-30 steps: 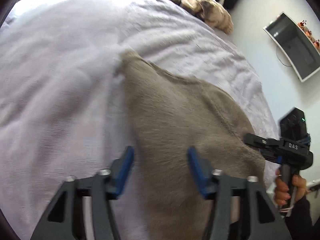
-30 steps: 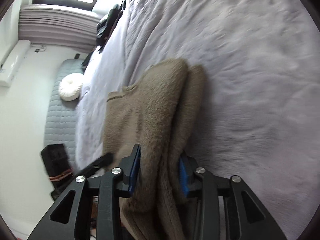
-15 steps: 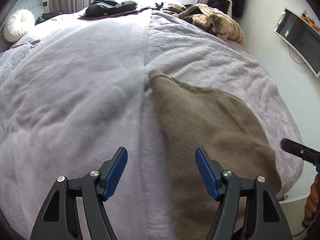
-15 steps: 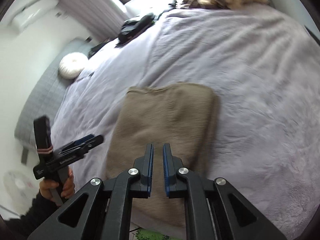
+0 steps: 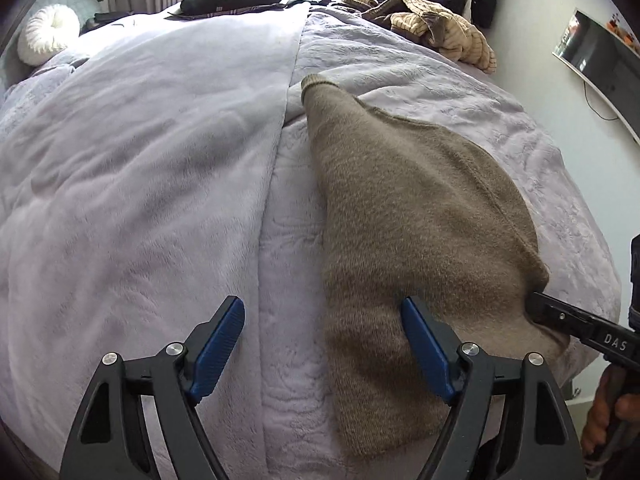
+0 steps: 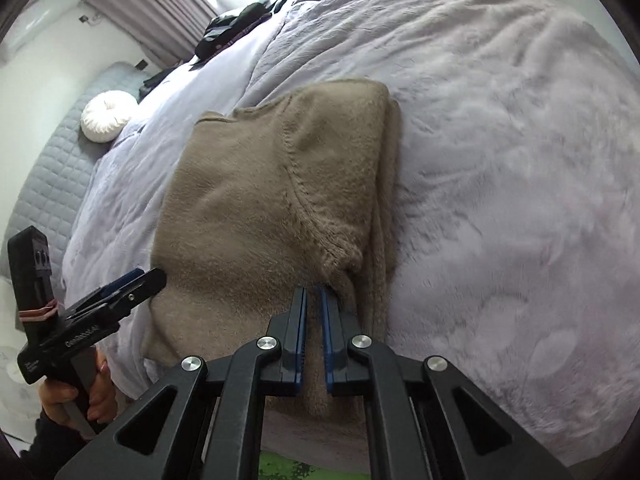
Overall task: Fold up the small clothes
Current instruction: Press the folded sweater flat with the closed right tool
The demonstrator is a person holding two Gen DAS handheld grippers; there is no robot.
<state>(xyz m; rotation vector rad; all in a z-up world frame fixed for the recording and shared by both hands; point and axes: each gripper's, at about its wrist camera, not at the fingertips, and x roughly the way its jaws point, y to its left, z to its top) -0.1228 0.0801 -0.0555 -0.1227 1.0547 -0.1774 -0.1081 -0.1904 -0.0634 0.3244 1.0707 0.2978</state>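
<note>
Right gripper [image 6: 314,300]: jaws closed, nothing between them, tips over sweater [image 6: 272,184] hem.
Left gripper [image 5: 322,336]: wide, just been opening, empty (likely lining up next fold).
Sweater: half-folded on bed [image 5: 140,160].

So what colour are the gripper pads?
Blue pads, clearest in the left wrist view.

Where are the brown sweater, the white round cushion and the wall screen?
brown sweater [image 6: 260,184], right wrist view, on its folded top layer.
white round cushion [image 5: 48,34], left wrist view, on its pleated face.
wall screen [image 5: 600,60], left wrist view, on its dark panel.
</note>
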